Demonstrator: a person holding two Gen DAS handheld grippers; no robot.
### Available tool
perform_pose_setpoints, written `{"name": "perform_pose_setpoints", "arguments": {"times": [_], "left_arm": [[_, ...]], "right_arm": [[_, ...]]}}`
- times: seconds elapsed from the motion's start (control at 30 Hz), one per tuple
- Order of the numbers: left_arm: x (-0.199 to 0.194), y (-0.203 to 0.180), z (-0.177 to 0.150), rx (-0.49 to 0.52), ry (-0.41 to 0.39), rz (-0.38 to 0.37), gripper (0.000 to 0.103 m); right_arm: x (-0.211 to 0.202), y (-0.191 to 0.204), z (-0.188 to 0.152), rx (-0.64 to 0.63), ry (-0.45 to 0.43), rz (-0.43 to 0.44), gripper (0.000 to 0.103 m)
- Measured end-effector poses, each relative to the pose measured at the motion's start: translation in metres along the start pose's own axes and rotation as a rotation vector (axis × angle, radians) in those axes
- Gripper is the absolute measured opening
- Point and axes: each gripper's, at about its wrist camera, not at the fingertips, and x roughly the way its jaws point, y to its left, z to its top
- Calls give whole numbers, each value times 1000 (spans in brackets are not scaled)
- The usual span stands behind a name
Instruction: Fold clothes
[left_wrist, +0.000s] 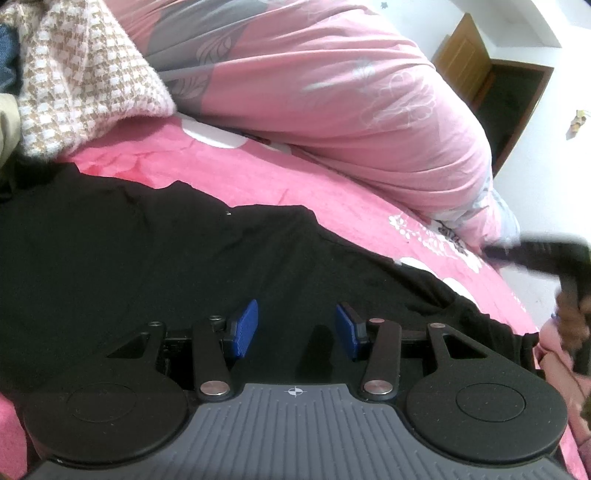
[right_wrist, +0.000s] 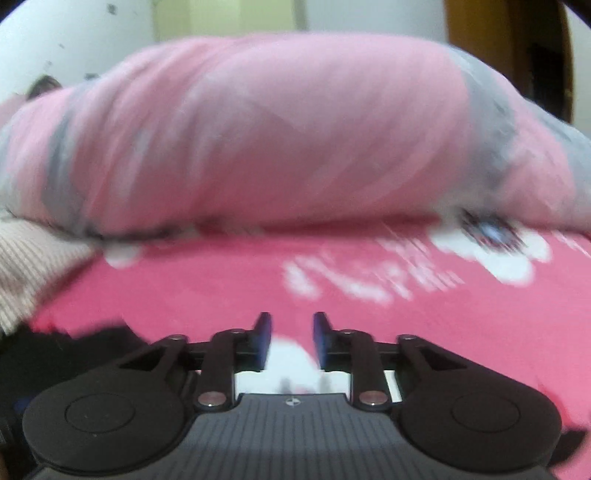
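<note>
The black soft-knit garment (left_wrist: 155, 258) lies spread on the bright pink floral bed sheet (left_wrist: 332, 206), long axis running left to right, directly beneath the left hand-held gripper (left_wrist: 295, 330), which is open and empty, while the right hand-held gripper (right_wrist: 291, 341), blurred, slightly parted and empty, hangs over bare sheet to the garment's right.

Visible across both views: one black garment (left_wrist: 155, 251), one pink quilt (left_wrist: 332, 96), one pink flowered bedsheet (right_wrist: 221, 288), one houndstooth garment (left_wrist: 77, 77), two grippers, left (left_wrist: 295, 328) and right (right_wrist: 291, 341), one wooden door (left_wrist: 465, 59).
</note>
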Motion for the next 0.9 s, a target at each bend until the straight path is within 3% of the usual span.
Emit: {"name": "perform_pose_setpoints", "arguments": {"times": [0.23, 0.43, 0.47, 0.53, 0.57, 0.63, 0.77, 0.9], "left_arm": [[0, 2, 0, -7, 1, -5, 47], [1, 2, 0, -11, 2, -8, 47], [1, 2, 0, -10, 2, -9, 47], [1, 2, 0, -11, 2, -9, 47], [1, 2, 0, -12, 2, -10, 47], [1, 3, 0, -14, 2, -11, 47], [1, 2, 0, -14, 3, -12, 47], [1, 2, 0, -14, 4, -13, 47]], "right_arm": [[8, -38, -45, 81, 142, 33, 28], [17, -32, -51, 43, 202, 71, 40], [16, -29, -52, 27, 206, 71, 37], [13, -21, -53, -14, 209, 68, 22], [10, -12, -54, -64, 195, 54, 5], [1, 8, -56, -174, 155, 22, 4], [-41, 63, -78, -523, -70, -60, 4], [-48, 98, -117, -829, -54, -78, 5]]}}
